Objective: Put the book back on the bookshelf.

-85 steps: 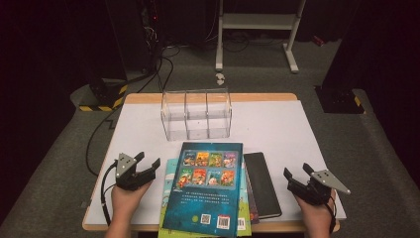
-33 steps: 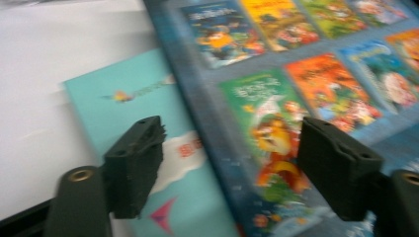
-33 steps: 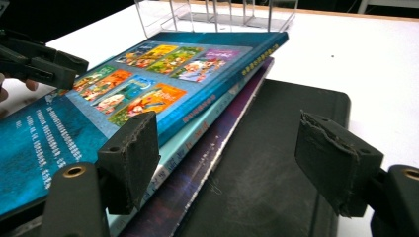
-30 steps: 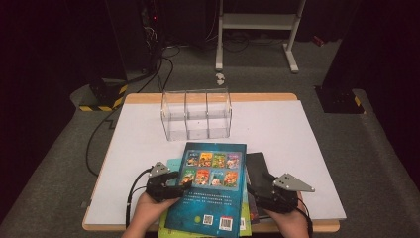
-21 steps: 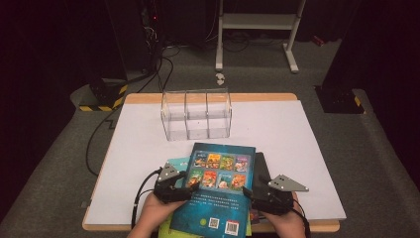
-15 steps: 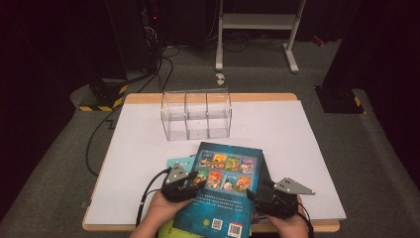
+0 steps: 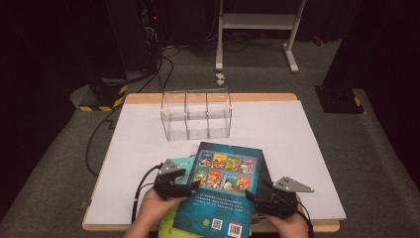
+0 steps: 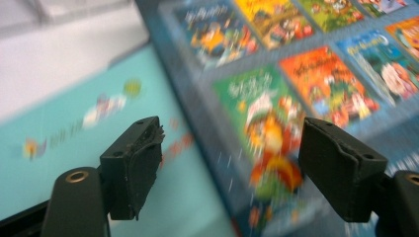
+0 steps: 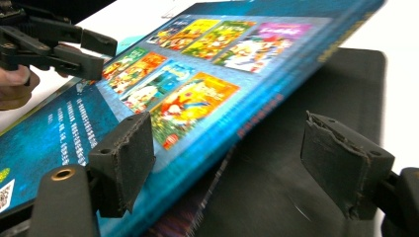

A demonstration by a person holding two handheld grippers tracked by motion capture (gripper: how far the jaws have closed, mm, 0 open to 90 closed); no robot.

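The blue book (image 7: 220,191) lies between my two tongs, tilted, its right edge raised off the black book (image 9: 306,163) beneath. My left tongs (image 7: 185,184) have just been opening and straddle its left edge; my right tongs (image 7: 253,197) stand wide around its right edge. A turquoise book (image 8: 64,148) lies under my left tongs, a clear box (image 7: 196,113) beyond on the bench (image 7: 307,148).
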